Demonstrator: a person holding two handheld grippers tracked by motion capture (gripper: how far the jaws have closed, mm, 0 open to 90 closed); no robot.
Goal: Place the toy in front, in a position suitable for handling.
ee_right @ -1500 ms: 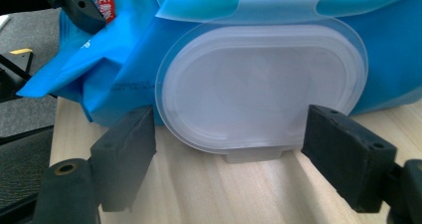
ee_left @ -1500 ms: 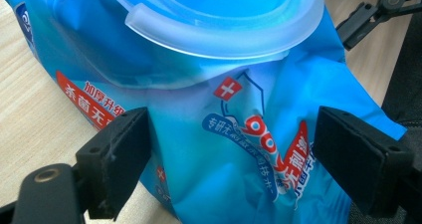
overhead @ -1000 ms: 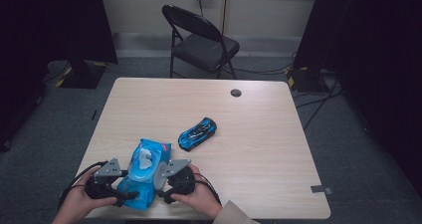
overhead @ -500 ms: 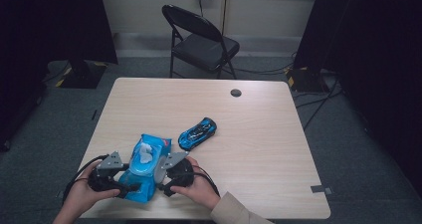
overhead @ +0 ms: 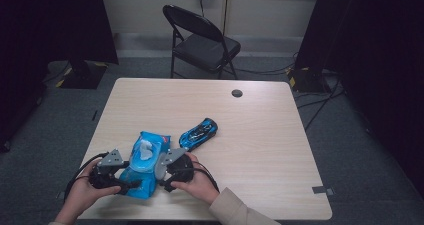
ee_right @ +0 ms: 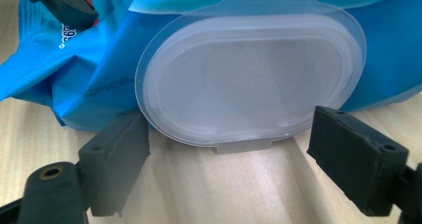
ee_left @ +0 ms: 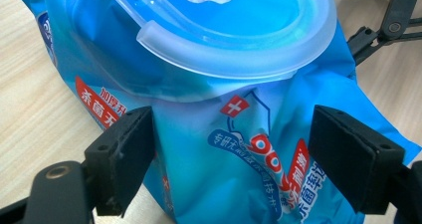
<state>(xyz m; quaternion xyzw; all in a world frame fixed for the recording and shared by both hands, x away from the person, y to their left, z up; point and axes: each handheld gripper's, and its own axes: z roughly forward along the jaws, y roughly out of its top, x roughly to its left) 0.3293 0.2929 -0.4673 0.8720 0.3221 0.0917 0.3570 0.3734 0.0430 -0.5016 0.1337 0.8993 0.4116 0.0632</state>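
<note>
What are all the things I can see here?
wipes pack: one, blue, near table edge, clear lid flipped open, white wipe poking out
toy car: one, blue, just right of the pack
table: one, light wood
folding chair: one, black, behind the table
left gripper: one, black, open around the pack's end
right gripper: one, black, open by the lid
hands: two, holding the grippers

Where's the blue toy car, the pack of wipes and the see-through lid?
blue toy car (overhead: 198, 133): high view, on its roof.
pack of wipes (ee_left: 249, 134): left gripper view, on the printed blue front.
see-through lid (ee_right: 244, 89): right gripper view, on the middle of the open flap.
</note>
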